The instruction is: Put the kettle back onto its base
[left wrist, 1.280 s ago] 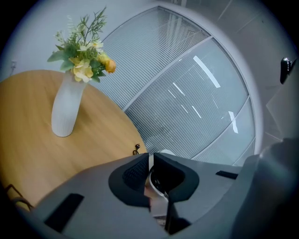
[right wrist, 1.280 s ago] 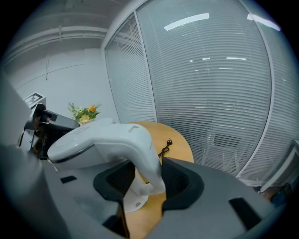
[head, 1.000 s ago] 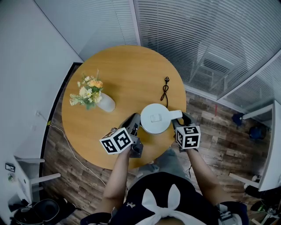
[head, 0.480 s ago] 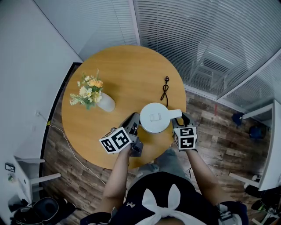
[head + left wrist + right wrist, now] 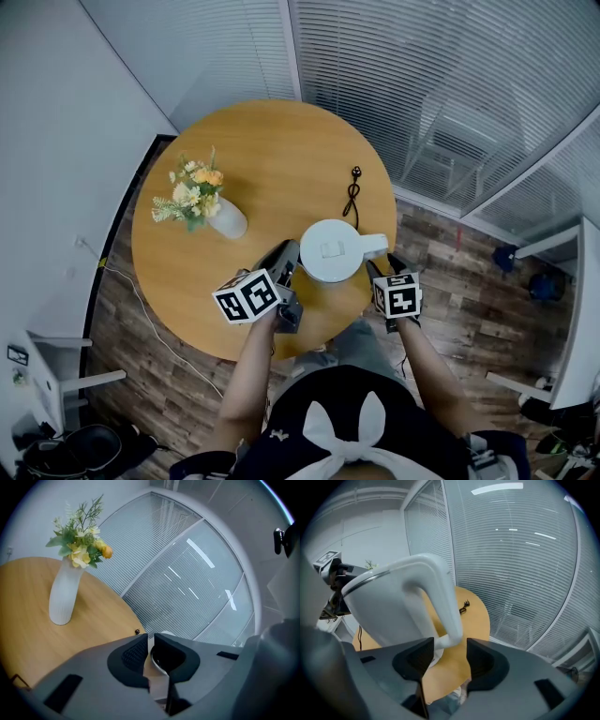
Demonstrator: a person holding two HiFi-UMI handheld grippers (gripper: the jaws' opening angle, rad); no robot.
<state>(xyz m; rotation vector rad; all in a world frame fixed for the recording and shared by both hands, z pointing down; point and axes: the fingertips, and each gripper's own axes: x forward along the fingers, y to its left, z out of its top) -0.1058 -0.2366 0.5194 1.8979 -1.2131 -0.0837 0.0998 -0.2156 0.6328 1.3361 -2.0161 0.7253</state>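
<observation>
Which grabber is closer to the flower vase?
Left. The left gripper is just right of the vase; the right gripper, jaws opening around the kettle handle, is farther off.

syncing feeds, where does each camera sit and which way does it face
Head view: on the head, looking steeply down at the table; forearms, left gripper and right gripper show.
Left gripper view: on the left gripper, facing the vase; jaws pinch a pale rim.
Right gripper view: on the right gripper, facing the kettle; its opening jaws flank the handle.
Head and left gripper views share the vase.
</observation>
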